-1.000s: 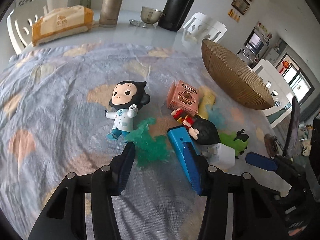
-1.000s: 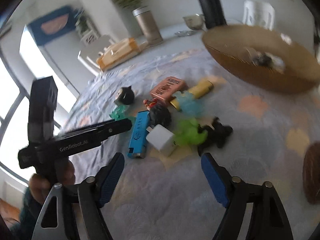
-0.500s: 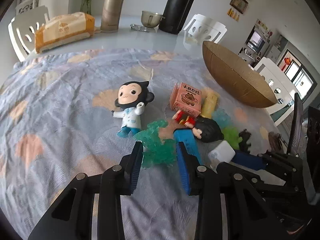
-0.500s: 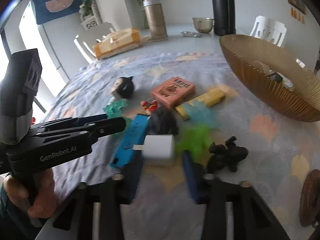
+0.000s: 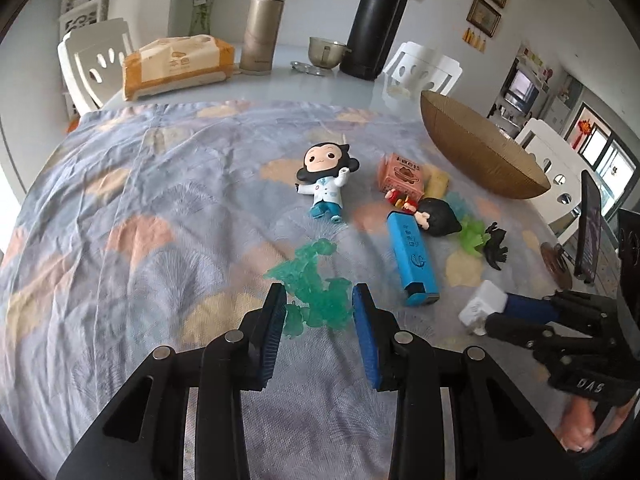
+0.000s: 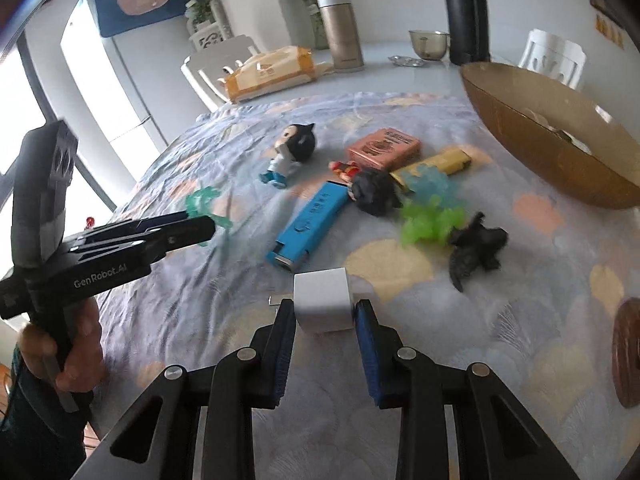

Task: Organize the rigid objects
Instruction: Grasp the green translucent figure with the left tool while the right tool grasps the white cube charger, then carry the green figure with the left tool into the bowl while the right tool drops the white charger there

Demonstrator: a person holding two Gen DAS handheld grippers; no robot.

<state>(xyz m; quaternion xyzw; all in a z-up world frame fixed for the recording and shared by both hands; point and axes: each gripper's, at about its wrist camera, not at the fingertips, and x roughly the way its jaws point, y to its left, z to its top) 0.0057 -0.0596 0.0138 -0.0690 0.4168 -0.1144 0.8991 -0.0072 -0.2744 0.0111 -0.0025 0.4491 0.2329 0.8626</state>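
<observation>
— Both grippers have closed in since a second ago. The left gripper (image 5: 320, 300) has its jaws narrowed around the teal translucent figure (image 5: 316, 284), pads at its sides; whether they actually pinch it I can't tell.

— And the right?

— The right gripper (image 6: 325, 312) is clamped on the white charger cube (image 6: 323, 304), pads touching both sides.

— What lies beyond?

— On the patterned cloth (image 5: 160, 200) over the desk: a blue lighter (image 6: 310, 222), a black-haired figurine (image 6: 374, 192), a green translucent figure (image 6: 428, 222), a black dinosaur toy (image 6: 476, 246), a pink box (image 6: 384, 148), and a white-coated monkey doll (image 5: 326, 178). The brown bowl (image 6: 560, 152) sits at the right.
</observation>
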